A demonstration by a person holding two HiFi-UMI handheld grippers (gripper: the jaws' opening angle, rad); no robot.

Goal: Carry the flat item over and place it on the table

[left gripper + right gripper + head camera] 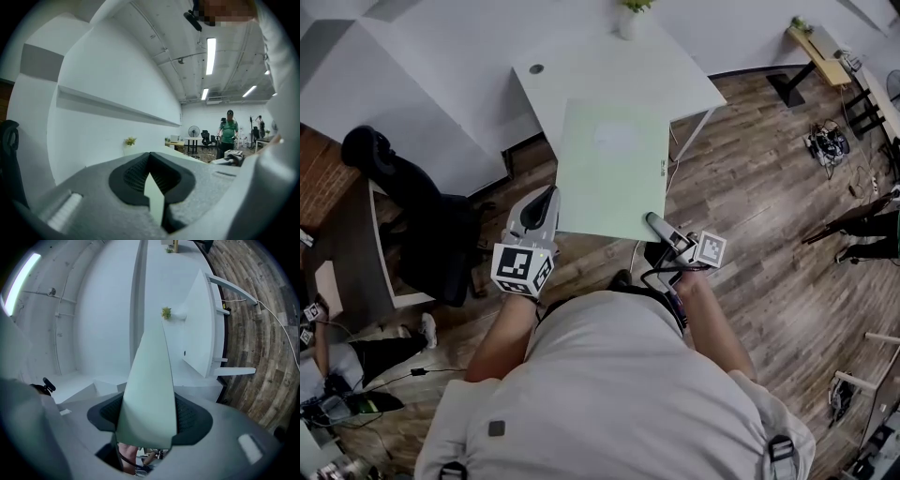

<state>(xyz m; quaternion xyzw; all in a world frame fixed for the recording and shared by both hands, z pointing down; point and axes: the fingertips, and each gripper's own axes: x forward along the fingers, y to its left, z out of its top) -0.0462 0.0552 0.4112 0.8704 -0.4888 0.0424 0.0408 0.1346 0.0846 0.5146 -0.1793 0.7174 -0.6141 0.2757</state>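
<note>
A pale green flat board [614, 169] hangs level in front of me, its far half over the near edge of the white table [581, 70]. My left gripper [551, 202] is shut on the board's near left edge, and the left gripper view shows the board's thin edge [154, 199] pinched between the dark pads. My right gripper [654, 222] is shut on the near right corner. In the right gripper view the board [150, 376] runs out from between the jaws toward the table [197, 333].
A small potted plant [630, 14] stands at the table's far edge. A black office chair [412, 206] sits at the left beside a desk. Cables [825, 142] lie on the wooden floor at the right. A person in a green shirt [228, 133] stands far off.
</note>
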